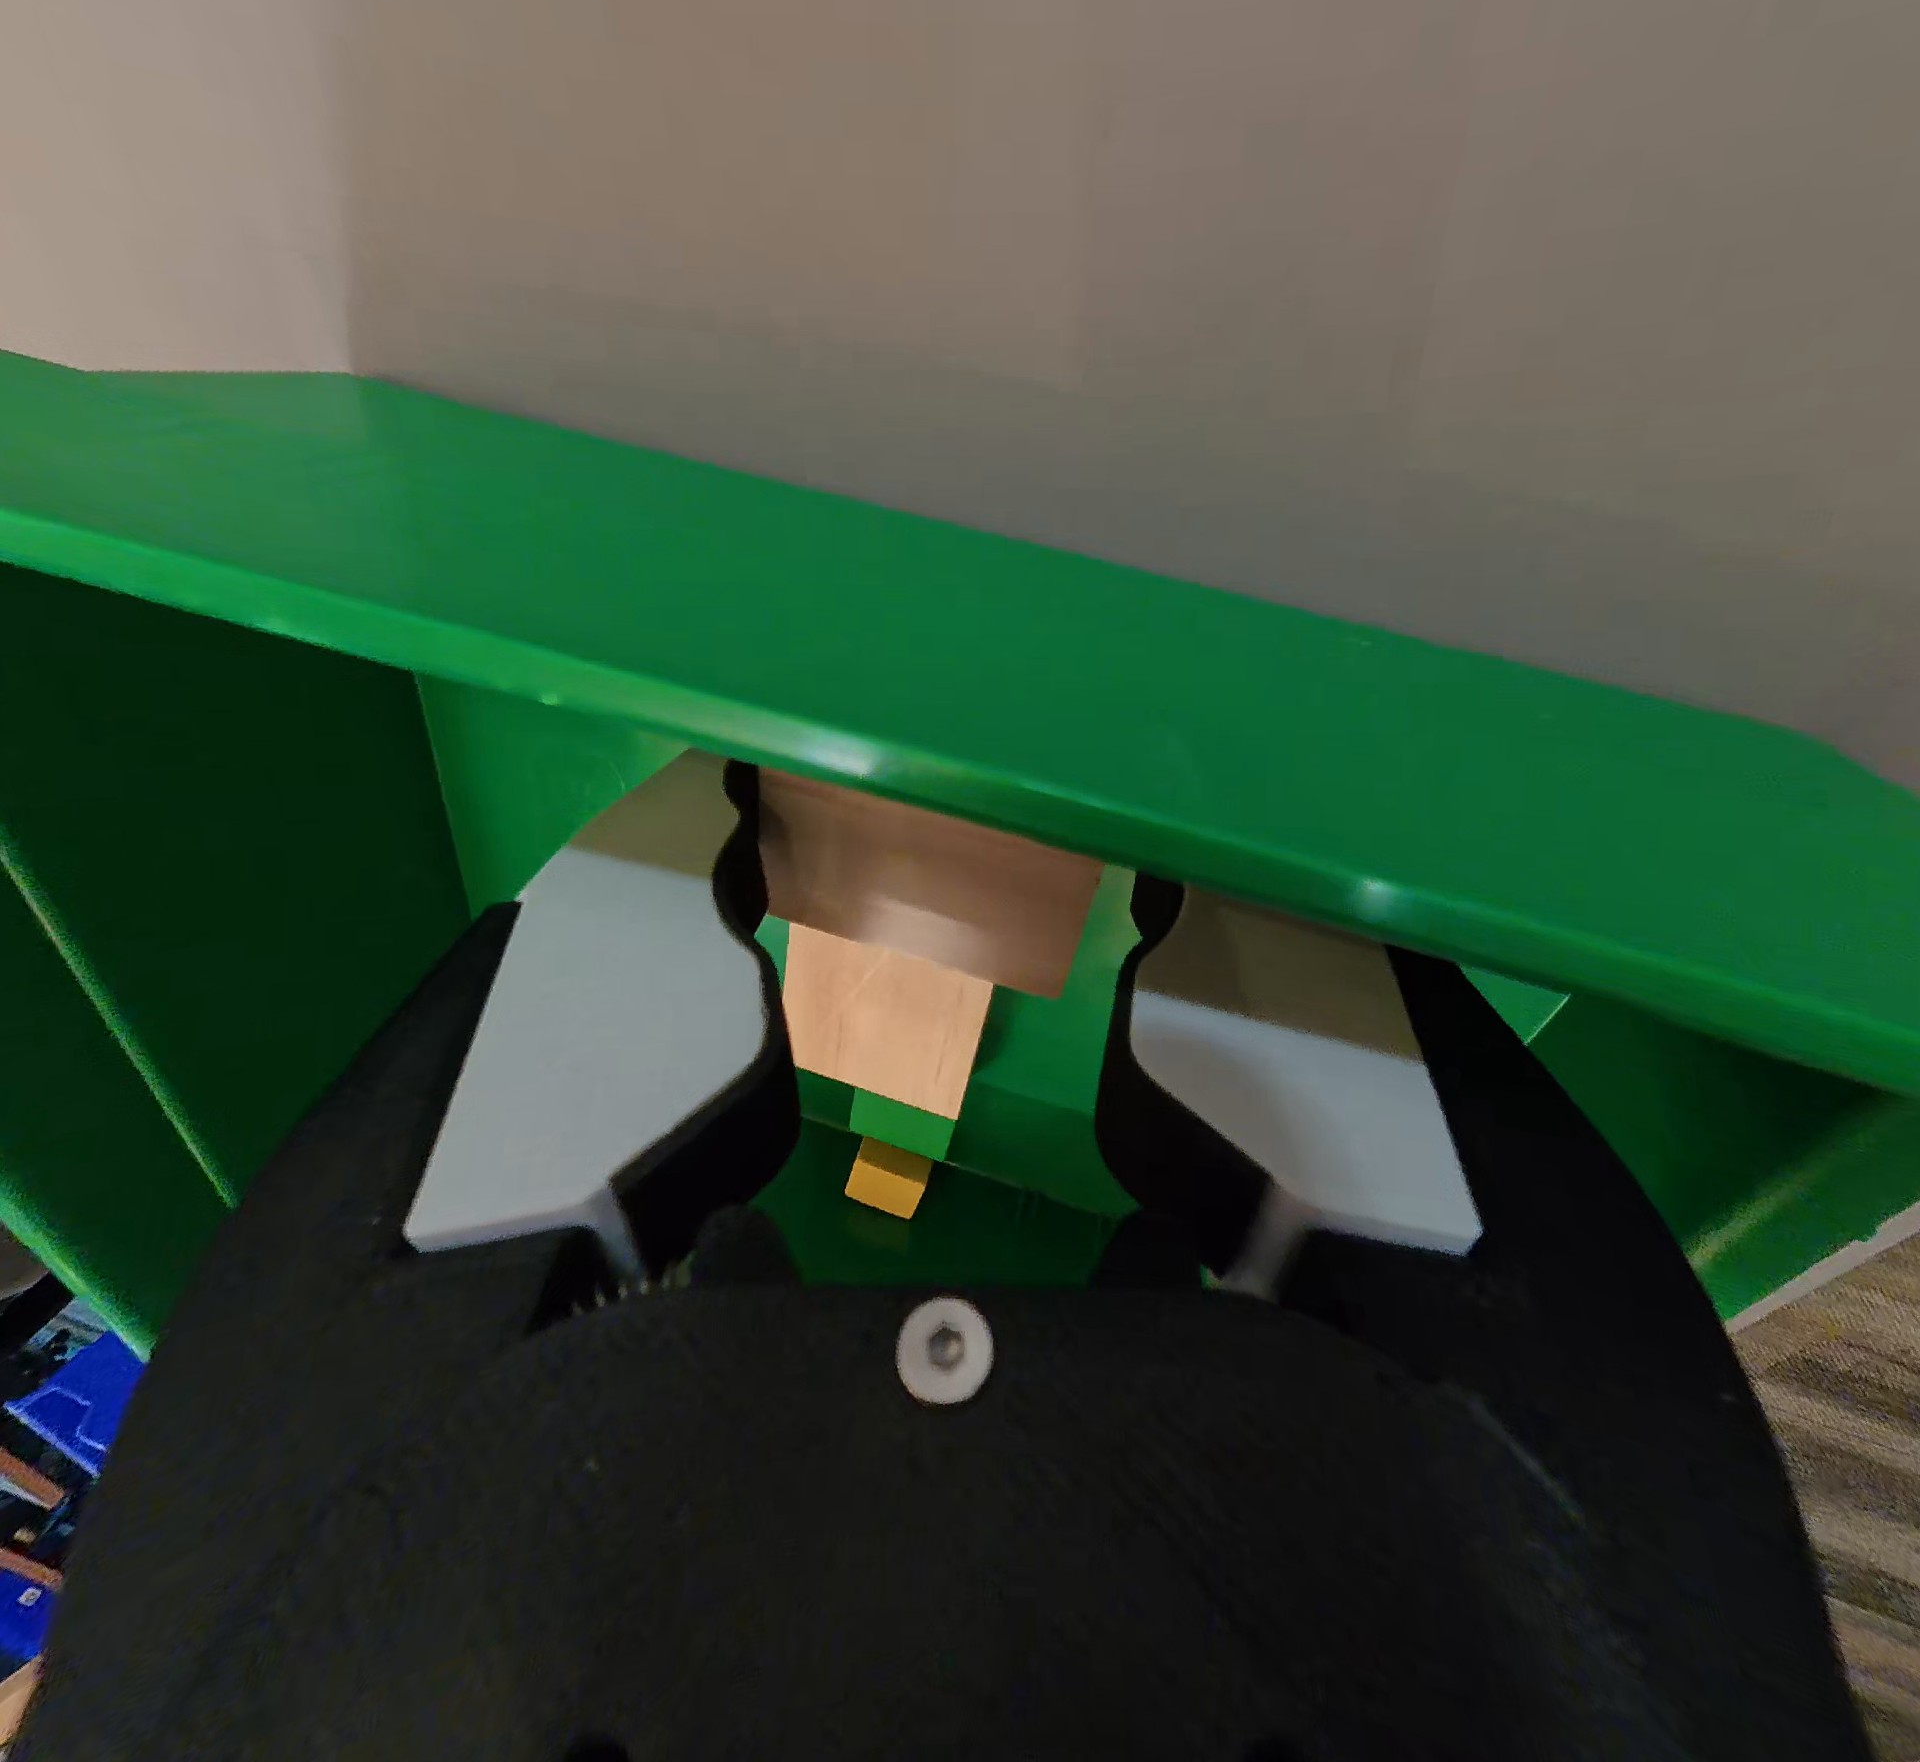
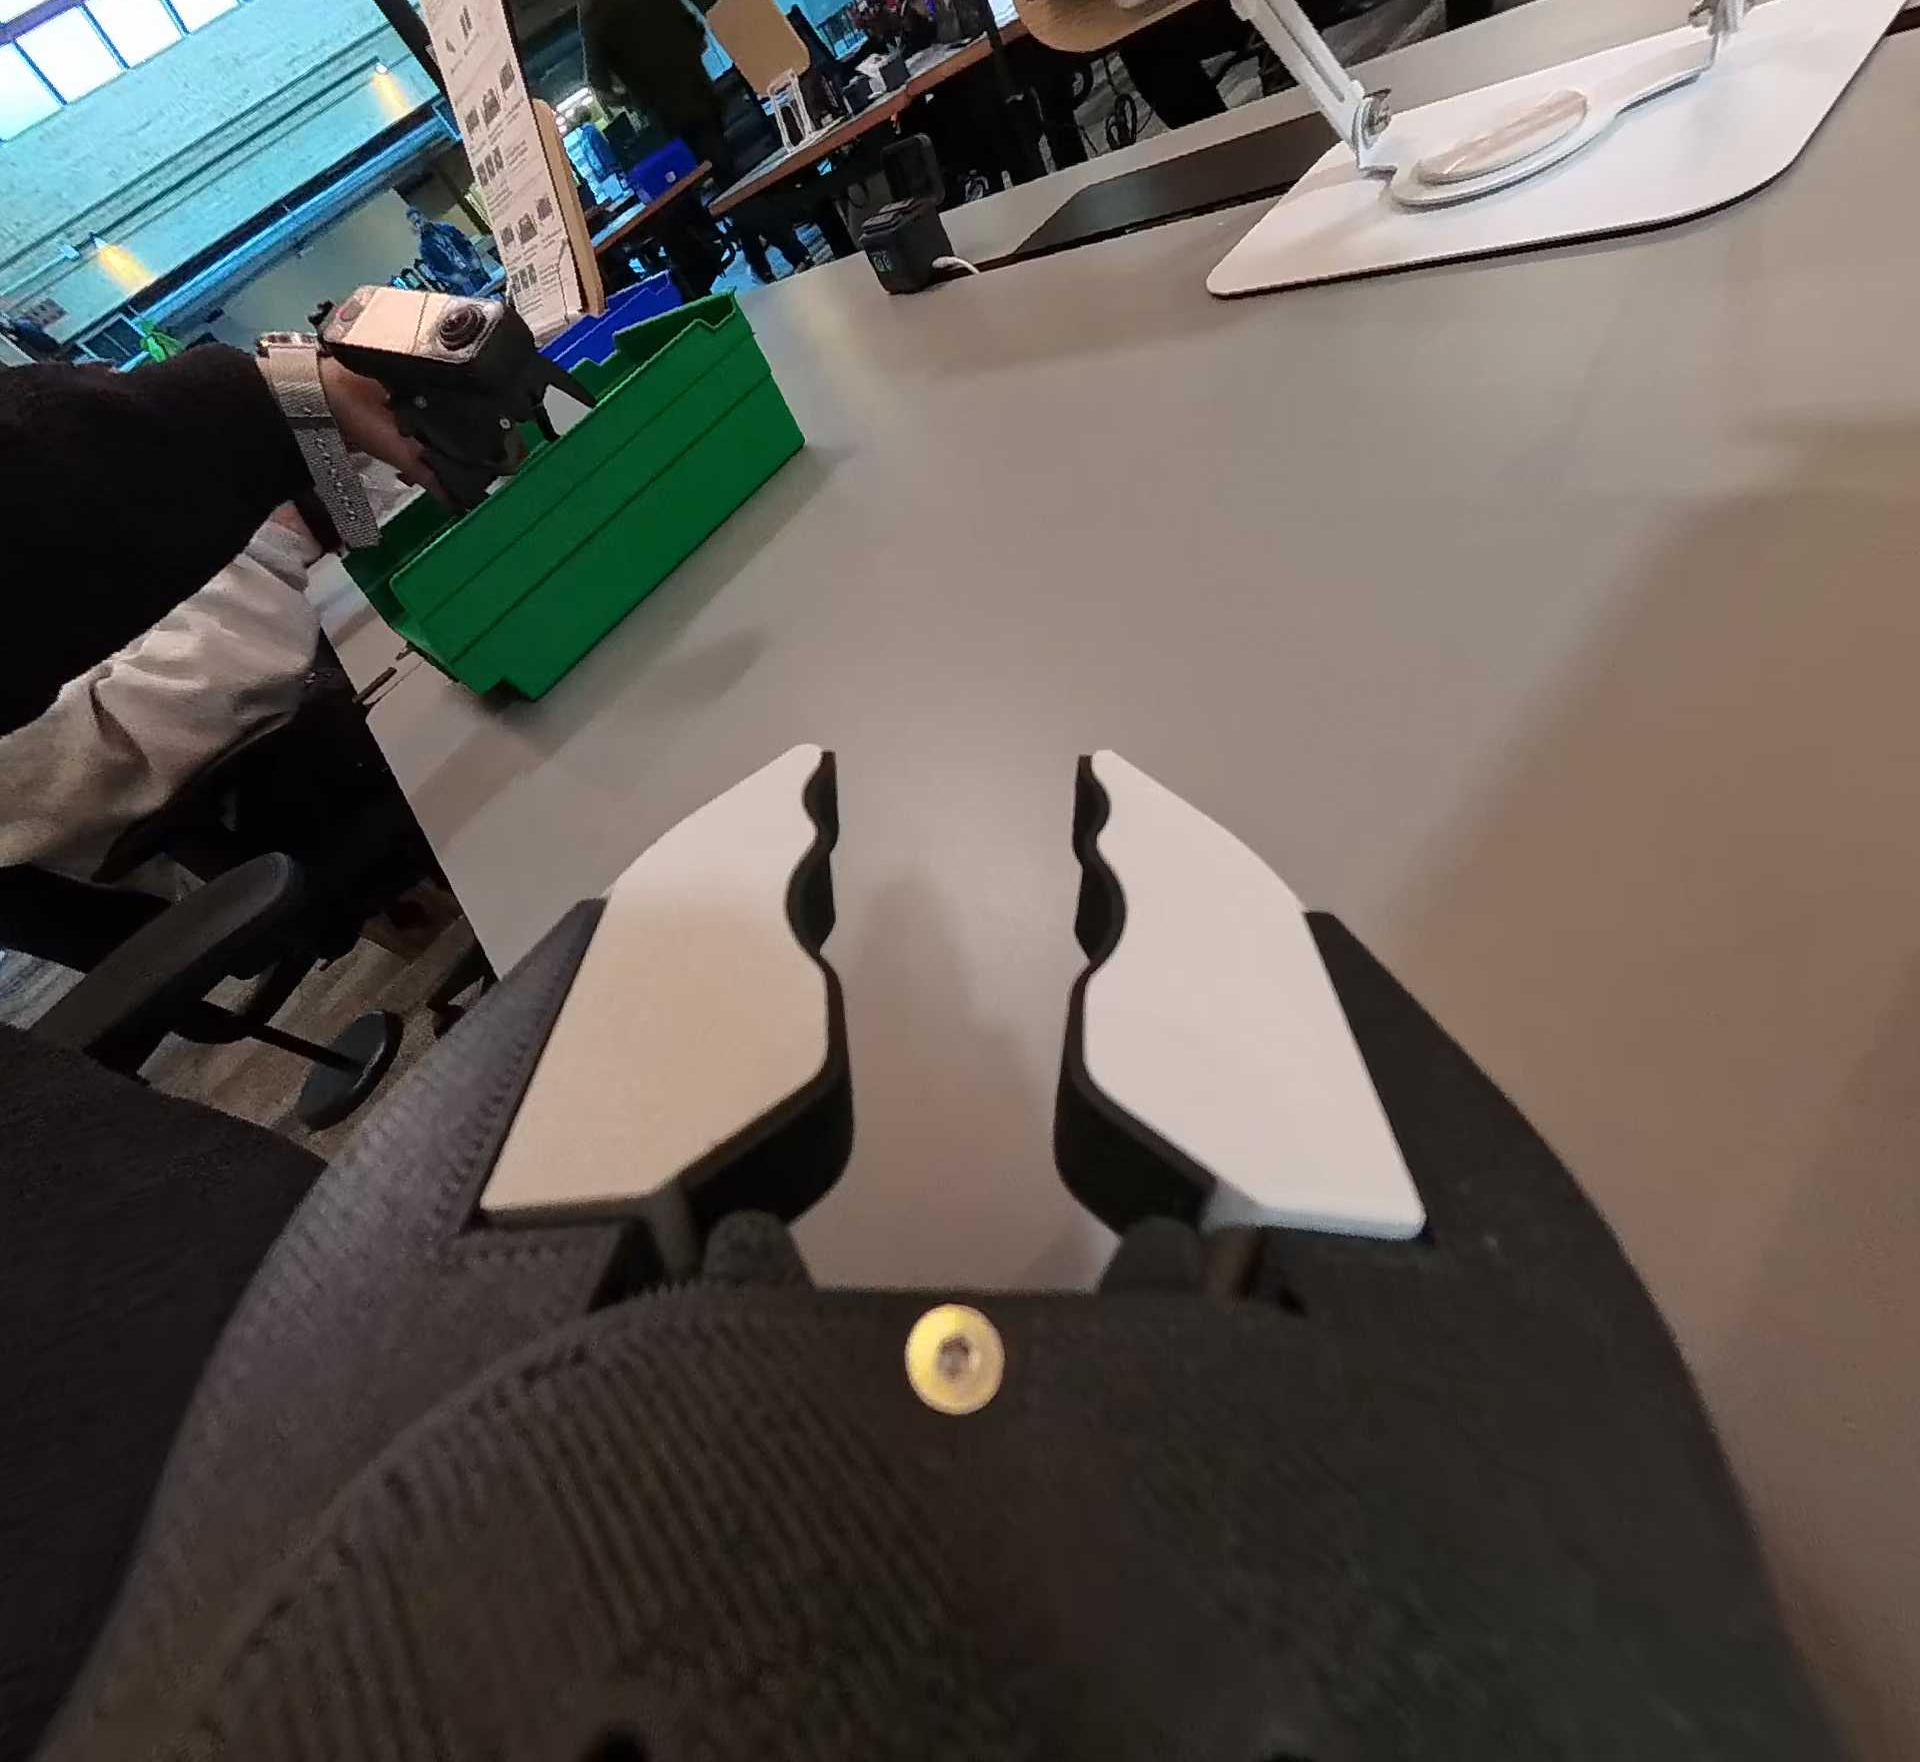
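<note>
My left gripper (image 1: 945, 865) reaches into a green bin (image 1: 935, 632), its fingers open around wooden blocks. A blurred brown block (image 1: 935, 881) lies between the fingertips, against the left finger (image 1: 743, 881), with a narrow gap to the right one. Below it lie a tan block (image 1: 883, 1026), a small green block (image 1: 899, 1130) and a small yellow block (image 1: 883, 1187). The right wrist view shows this gripper (image 2: 457, 393), held by a hand, dipping into the green bin (image 2: 592, 507). My right gripper (image 2: 956, 777) is open and empty, low over the grey table (image 2: 1247, 621).
A blue bin (image 2: 623, 325) stands behind the green one. A white stand base (image 2: 1558, 154) sits at the far right, with a small black camera (image 2: 904, 242) at the table's back edge. An office chair (image 2: 208, 964) stands left of the table. People stand in the background.
</note>
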`<action>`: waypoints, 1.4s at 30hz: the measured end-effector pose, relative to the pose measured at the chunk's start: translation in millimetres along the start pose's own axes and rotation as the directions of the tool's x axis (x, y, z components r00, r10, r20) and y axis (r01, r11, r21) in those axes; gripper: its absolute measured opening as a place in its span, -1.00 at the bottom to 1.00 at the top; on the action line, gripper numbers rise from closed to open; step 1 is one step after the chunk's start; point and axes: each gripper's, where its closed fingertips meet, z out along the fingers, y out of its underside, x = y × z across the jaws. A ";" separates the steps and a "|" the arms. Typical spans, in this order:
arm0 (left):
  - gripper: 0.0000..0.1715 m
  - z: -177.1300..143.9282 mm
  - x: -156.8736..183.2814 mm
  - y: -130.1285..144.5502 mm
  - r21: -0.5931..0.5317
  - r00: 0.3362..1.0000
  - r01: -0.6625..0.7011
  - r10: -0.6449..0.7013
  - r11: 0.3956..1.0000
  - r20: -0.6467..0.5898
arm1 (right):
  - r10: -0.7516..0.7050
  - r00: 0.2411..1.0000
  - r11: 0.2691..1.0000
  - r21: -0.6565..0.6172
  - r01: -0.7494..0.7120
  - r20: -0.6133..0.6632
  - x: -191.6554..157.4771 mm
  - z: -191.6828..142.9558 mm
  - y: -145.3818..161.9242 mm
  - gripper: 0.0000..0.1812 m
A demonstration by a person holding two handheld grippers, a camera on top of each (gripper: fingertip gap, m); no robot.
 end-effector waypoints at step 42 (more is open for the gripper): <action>-0.22 -152.3 123.8 -332.7 0.729 0.717 0.684 -0.174 -0.014 -0.676 | -0.156 0.939 0.979 0.175 0.106 0.305 -90.4 38.5 -42.1 -0.21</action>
